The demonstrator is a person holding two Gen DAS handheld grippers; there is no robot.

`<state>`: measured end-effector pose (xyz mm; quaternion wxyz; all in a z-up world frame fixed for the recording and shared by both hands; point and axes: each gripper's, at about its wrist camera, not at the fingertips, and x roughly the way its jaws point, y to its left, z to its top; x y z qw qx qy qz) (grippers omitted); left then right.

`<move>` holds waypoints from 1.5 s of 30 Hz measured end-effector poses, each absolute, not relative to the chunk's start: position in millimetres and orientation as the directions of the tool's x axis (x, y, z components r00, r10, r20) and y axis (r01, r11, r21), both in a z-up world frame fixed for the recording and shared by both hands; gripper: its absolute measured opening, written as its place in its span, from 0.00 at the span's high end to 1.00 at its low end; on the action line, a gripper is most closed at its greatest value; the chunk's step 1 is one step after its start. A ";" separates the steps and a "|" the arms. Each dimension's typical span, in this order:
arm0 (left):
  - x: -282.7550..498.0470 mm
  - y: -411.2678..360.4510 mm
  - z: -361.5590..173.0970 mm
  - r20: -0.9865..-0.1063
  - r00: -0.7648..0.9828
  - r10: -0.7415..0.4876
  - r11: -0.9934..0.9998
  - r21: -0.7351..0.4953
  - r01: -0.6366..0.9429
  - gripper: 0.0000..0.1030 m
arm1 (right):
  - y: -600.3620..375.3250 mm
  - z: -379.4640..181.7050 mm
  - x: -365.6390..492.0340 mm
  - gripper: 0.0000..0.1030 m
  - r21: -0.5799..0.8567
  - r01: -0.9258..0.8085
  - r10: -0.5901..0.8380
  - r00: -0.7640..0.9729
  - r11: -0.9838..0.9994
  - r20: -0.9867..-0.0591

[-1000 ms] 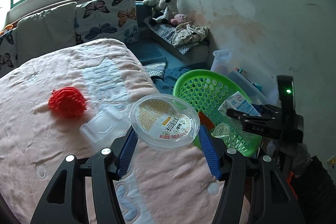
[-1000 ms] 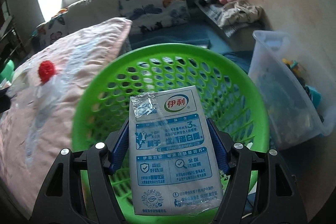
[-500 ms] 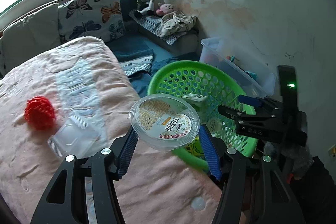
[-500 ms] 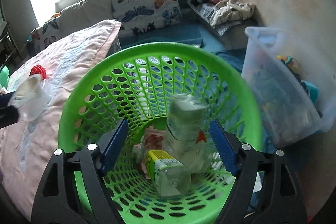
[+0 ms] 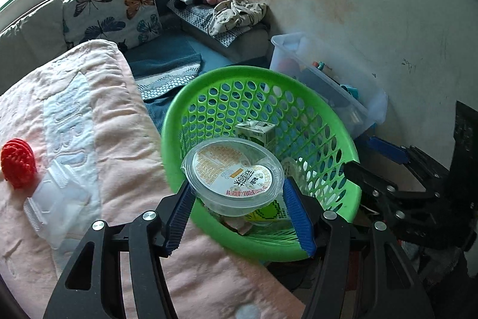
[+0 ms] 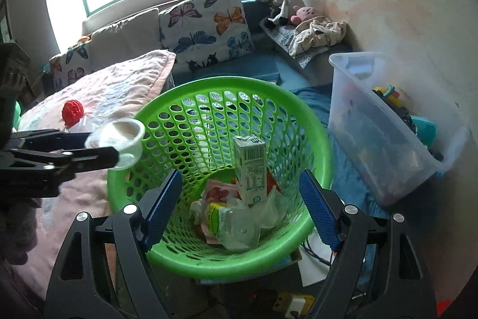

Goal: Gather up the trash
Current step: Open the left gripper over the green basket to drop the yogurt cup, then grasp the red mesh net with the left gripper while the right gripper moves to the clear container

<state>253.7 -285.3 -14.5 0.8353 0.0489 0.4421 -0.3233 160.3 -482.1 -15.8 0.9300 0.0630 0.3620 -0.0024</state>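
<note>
The left tool (image 5: 237, 199) is angled downward over the near rim of a green basket (image 5: 343, 136), which stands beside a bed covered with a pink blanket (image 5: 119, 145). Between its blue pads a clear plastic cup with a printed lid (image 5: 233, 172) is gripped by the sides and held just above the basket's opening. The right tool (image 6: 239, 205) is also pointed down, above the same basket, and its jaws are set wide apart with nothing between them. Inside the basket, a milk carton (image 6: 250, 169) is seen standing upright against the mesh wall, with a plastic bottle (image 6: 231, 221) lying on crumpled wrappers at the bottom. On the blanket, a red mesh ball (image 5: 16, 163) and a clear plastic tray (image 5: 56, 202) are left lying, just beside each other. A clear storage bin (image 6: 388, 124) is placed by the wall beyond the basket.
</note>
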 end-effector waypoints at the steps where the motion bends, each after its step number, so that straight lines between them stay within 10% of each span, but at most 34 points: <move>1: 254.2 -285.9 -15.5 -0.772 0.396 -0.497 0.787 -0.208 0.581 0.42 | -482.0 -15.4 158.2 0.22 0.126 0.050 0.049 0.739 0.991 -0.672; 45: 365.0 -91.1 -9.7 -0.799 0.587 -0.132 0.991 -0.099 0.089 0.30 | -344.1 14.0 190.1 0.22 0.213 -0.222 0.308 0.694 0.951 -0.651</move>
